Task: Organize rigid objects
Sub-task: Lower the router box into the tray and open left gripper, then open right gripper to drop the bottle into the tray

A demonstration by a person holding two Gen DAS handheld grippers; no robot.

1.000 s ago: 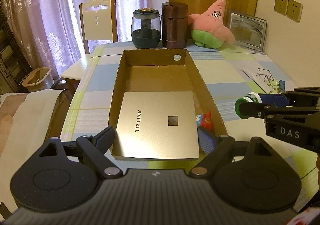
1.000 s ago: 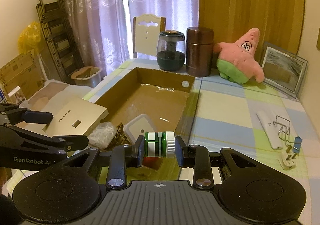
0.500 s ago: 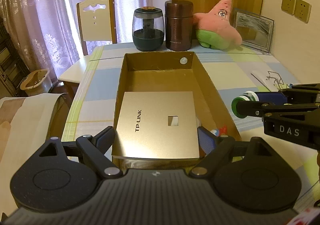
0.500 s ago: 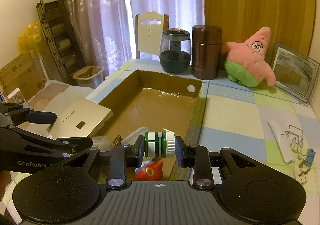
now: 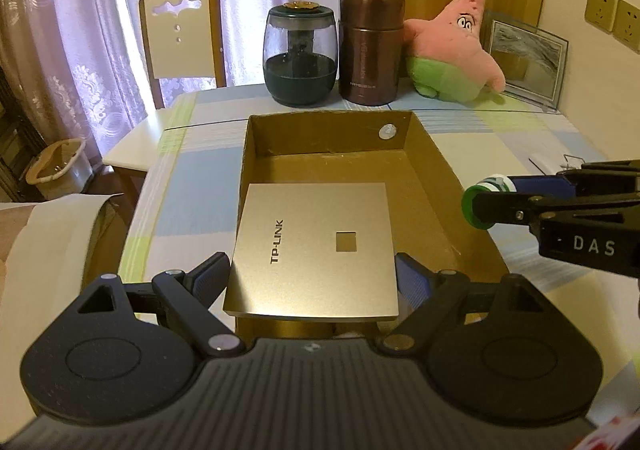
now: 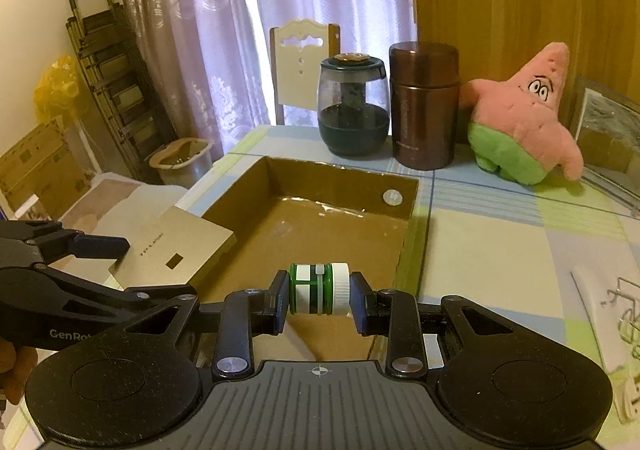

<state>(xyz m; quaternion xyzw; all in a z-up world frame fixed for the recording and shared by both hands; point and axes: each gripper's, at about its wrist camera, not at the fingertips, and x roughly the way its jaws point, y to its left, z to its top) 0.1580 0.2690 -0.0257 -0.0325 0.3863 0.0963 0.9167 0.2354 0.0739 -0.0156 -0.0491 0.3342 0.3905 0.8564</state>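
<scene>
My left gripper (image 5: 312, 276) clamps the flat gold TP-LINK router (image 5: 316, 254) by its two side edges, holding it over the near end of the open cardboard box (image 5: 440, 190) on the checked table (image 6: 480, 246). My right gripper (image 6: 320, 300) squeezes a small green-and-white bottle (image 6: 318, 289) end to end, lying sideways, above the box's near right edge. The box's far end is bare.

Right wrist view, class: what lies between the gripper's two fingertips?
A small green-and-white bottle with a white cap lies sideways there, clamped end to end by the right gripper above the open cardboard box; the right wrist view shows it.
</scene>
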